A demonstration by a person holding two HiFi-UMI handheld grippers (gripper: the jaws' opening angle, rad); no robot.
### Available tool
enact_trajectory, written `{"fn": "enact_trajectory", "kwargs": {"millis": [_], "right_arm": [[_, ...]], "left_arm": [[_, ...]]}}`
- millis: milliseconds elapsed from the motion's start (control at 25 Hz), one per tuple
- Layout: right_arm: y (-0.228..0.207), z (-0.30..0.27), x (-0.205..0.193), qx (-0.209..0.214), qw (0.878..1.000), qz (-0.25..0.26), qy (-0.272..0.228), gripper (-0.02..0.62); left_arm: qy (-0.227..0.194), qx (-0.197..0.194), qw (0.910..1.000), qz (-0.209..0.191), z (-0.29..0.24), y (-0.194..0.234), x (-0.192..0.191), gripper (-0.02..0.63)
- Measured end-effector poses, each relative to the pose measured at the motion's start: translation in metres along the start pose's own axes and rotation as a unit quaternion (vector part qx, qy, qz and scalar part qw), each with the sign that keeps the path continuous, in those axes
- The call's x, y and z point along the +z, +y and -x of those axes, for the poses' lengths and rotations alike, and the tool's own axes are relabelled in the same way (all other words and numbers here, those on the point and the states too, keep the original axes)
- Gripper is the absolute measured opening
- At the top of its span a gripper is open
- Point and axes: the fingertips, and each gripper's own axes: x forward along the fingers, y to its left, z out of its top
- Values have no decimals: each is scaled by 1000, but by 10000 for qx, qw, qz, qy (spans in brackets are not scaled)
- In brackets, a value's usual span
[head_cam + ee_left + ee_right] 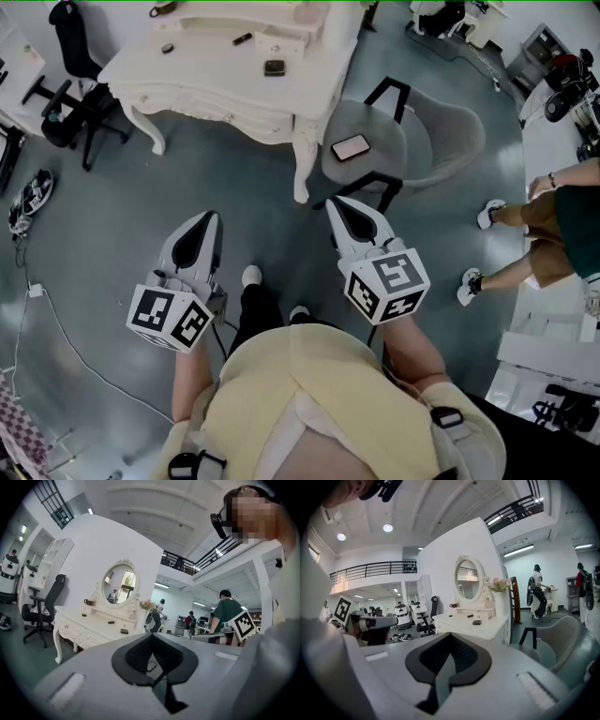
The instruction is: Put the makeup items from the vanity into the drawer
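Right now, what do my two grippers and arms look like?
The left tongs and right tongs are light grey tapering shells with black pads inside. The left cube and right cube behind them are white with black square markers. The person wears a pale yellow top with black straps.

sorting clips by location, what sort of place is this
Probably an open lab or studio workspace, not a home: a white carved vanity table with an oval mirror stands among black office chairs, under a black-railed mezzanine.
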Motion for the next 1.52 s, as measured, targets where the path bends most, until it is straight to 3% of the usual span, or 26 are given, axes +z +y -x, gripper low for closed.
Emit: {"fn": "enact_trajectory", "kwargs": {"millis": [160,360,560,800,880,1080,1520], "right_arm": [[1,-13,1,13,9998,-207,-47,5],[0,-30,7,-11,9995,-306,1,4],[8,-52,14,59,9999,-146,-31,5],[17,-89,20,-40,10000,32,-13,5],[22,-102,22,42,10000,51,-5,50],[35,-133,25,150,9999,17,18,58],[43,-188,31,27,9999,-11,131,169]], "left_arm": [[48,-203,9998,-38,-13,10,0,-3],[-41,-691,9958,601,-28,20,5,-6],[83,-554,9984,97,-38,44,10,-3],[104,-758,9970,-68,-50,75,20,-3],[134,-718,9973,-81,-52,90,22,-3],[190,-754,9970,54,-60,121,27,-3],[312,-788,9964,72,-74,173,31,-3]]}}
